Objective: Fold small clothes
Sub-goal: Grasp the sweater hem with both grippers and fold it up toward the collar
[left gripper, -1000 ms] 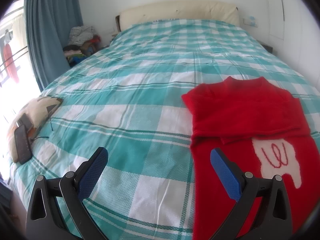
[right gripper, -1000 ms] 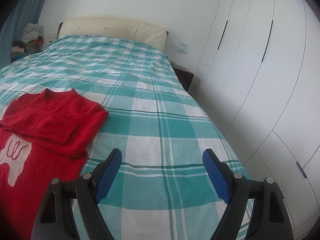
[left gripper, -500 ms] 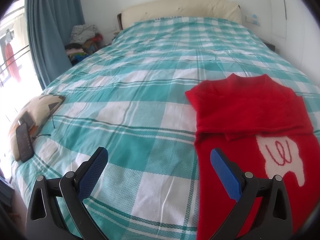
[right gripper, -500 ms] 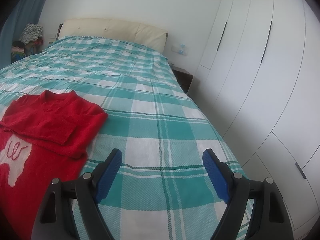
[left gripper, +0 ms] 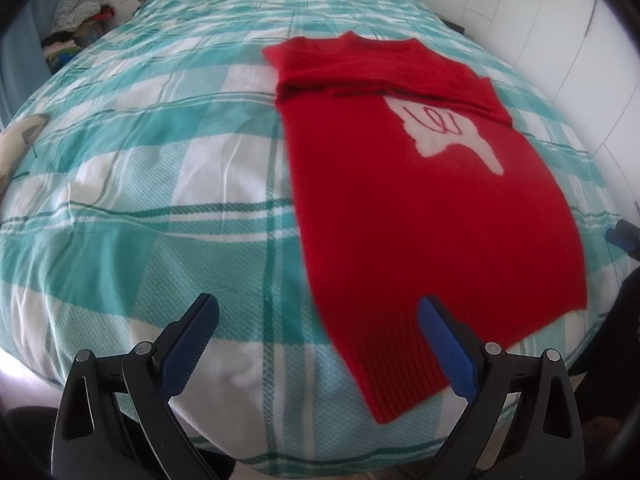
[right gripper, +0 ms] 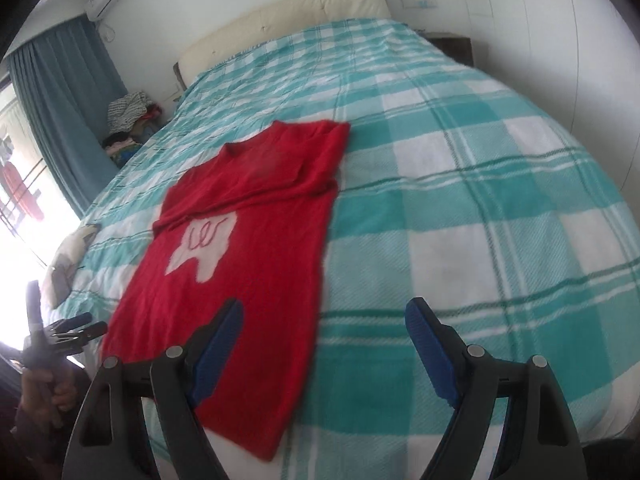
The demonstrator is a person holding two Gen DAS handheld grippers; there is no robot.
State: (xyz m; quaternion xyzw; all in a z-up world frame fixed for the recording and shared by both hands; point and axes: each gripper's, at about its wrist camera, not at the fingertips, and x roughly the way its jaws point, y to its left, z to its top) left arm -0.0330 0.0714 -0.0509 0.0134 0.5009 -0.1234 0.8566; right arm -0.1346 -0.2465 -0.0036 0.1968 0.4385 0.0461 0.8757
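A red sweater [left gripper: 420, 200] lies flat on the bed [left gripper: 160, 160], near its foot edge, sleeves folded across the chest above a white patch (a red squiggle stitched on it), its ribbed hem reaching toward the foot edge. The left gripper [left gripper: 316, 332] hangs above the hem's left corner, its fingers closing yet wide apart and gripping nothing. The right gripper [right gripper: 324, 340] hangs over the hem's right corner, fingers released and empty, one above the sweater, the other above the checked cover.

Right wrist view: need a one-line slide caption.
Open right gripper above the hem of a red sweater, sleeves folded across the chest, on a teal plaid bedspread.
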